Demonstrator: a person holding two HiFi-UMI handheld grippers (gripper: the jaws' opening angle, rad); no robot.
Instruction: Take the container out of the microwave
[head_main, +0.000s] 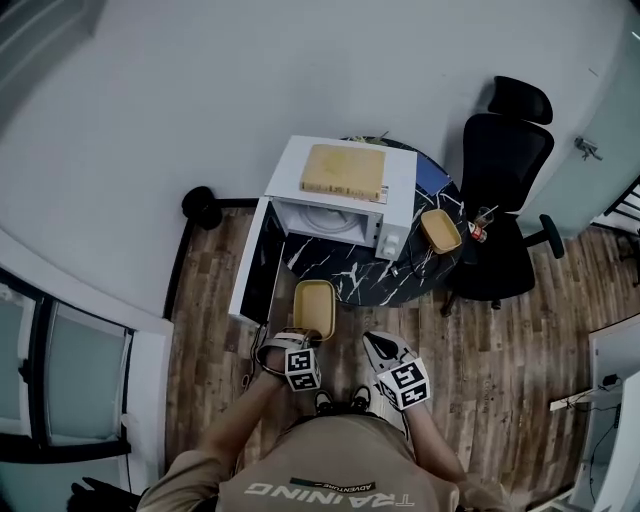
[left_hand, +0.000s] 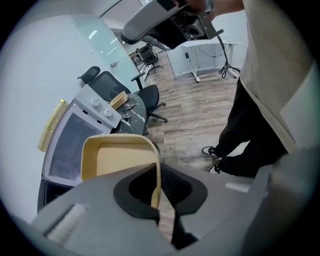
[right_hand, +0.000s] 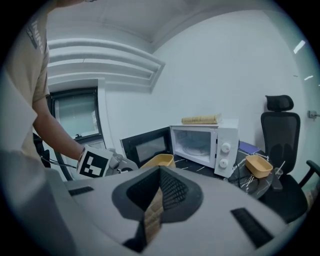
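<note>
The left tongs (head_main: 297, 340) sit at lower centre of the head view, clamped on the near rim of the yellow container (head_main: 314, 308). In the left gripper view the thin wall of the container (left_hand: 119, 159) stands edge-on between the two pads, pinched tight. It is out of the microwave (head_main: 340, 195), just below its mouth in the frame, over the near edge of the dark marbled desk (head_main: 352, 278). I can't tell whether it rests on the desk or hangs clear of it.

The microwave's door (head_main: 258, 268) is swung open toward the left of the frame, and the cavity shows only its turntable. A pale slatted mat (head_main: 344, 170) lies on top of the oven.

The right tongs (head_main: 378, 346) are to the right of the left pair, over the wooden floor, apart from the container. In the right gripper view they (right_hand: 159, 196) are drawn in close with nothing between them.

A second yellow tub (head_main: 440, 230) stands on the desk at the right of the microwave, near a black office chair (head_main: 505, 200).
</note>
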